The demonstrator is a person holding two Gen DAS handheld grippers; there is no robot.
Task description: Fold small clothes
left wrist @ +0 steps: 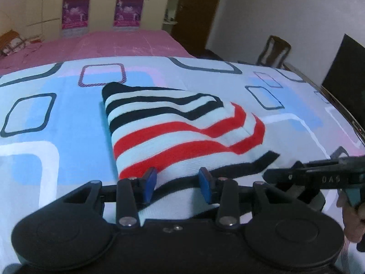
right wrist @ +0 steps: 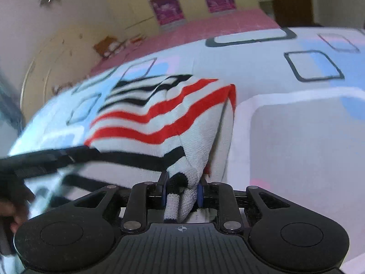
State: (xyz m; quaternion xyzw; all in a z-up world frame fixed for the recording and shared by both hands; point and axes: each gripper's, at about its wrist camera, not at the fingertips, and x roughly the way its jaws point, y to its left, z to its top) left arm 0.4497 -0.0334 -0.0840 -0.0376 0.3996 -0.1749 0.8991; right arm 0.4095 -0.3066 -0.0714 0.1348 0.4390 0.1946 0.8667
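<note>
A small knit garment (left wrist: 178,132) with white, black and red stripes lies partly folded on a patterned bedsheet (left wrist: 45,118). My left gripper (left wrist: 178,183) is open, its blue pads either side of the garment's near edge, holding nothing. My right gripper (right wrist: 181,194) is shut on a bunched corner of the striped garment (right wrist: 159,123) and lifts it off the sheet. The right gripper also shows in the left wrist view (left wrist: 319,178) at the right edge. The left gripper's arm crosses the right wrist view (right wrist: 45,159) at the left.
The sheet (right wrist: 296,137) is white and light blue with dark rounded squares. A pink bed cover (left wrist: 114,43) lies beyond it. A wardrobe with pink posters (left wrist: 75,11) stands behind. A chair (left wrist: 273,50) and a dark screen (left wrist: 349,73) stand at the right.
</note>
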